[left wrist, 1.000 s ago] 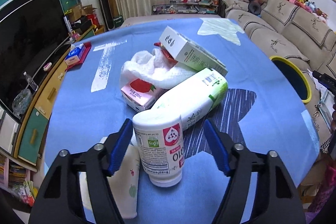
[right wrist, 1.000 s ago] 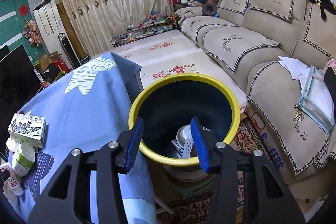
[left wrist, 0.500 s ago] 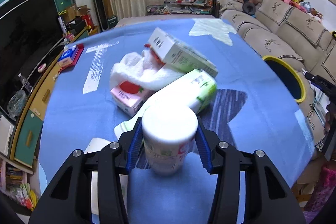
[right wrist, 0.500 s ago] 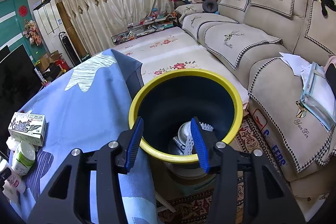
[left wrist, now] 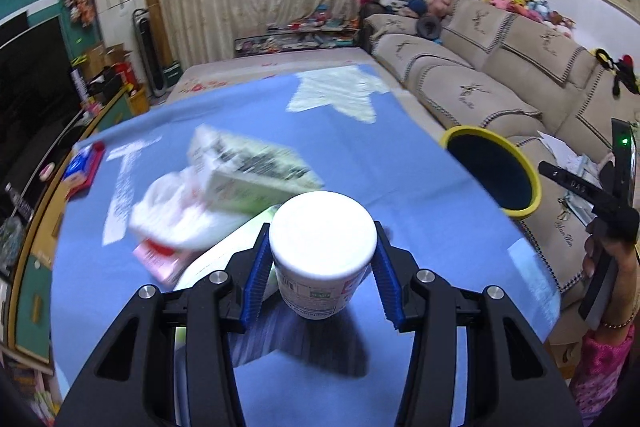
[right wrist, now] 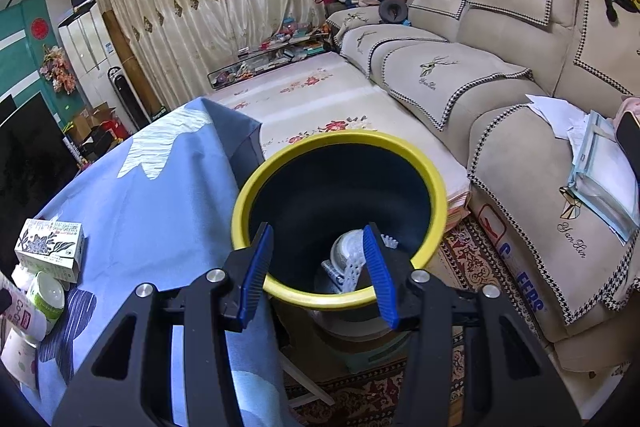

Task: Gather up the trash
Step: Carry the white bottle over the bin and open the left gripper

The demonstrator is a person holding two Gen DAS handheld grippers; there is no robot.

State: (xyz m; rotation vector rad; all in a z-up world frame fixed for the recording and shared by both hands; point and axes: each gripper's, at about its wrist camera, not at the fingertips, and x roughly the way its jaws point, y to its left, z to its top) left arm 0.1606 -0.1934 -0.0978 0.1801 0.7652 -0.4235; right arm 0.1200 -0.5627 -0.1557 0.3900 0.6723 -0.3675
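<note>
My left gripper point(left wrist: 322, 277) is shut on a white supplement bottle point(left wrist: 322, 255) and holds it above the blue tablecloth point(left wrist: 400, 163). Behind it lie a green-and-white box point(left wrist: 248, 173), crumpled white tissue point(left wrist: 172, 207), a pink carton point(left wrist: 154, 259) and a white-and-green bottle point(left wrist: 216, 267). The yellow-rimmed dark bin point(left wrist: 494, 173) stands off the table's right edge. My right gripper point(right wrist: 318, 267) is open and empty over the bin point(right wrist: 280, 291), which holds white trash point(right wrist: 348, 255). The box point(right wrist: 50, 245) and bottles point(right wrist: 46, 297) show at the left of that view.
A beige sofa point(right wrist: 520, 87) runs along the right with papers point(right wrist: 600, 171) on it. A TV and low cabinet point(left wrist: 28, 155) stand left of the table. A red-and-blue packet point(left wrist: 82, 165) lies at the table's far left. A patterned rug point(right wrist: 460, 247) lies under the bin.
My left gripper closed on the white supplement bottle and lifted it off the table toward the camera. My right gripper stayed open over the bin.
</note>
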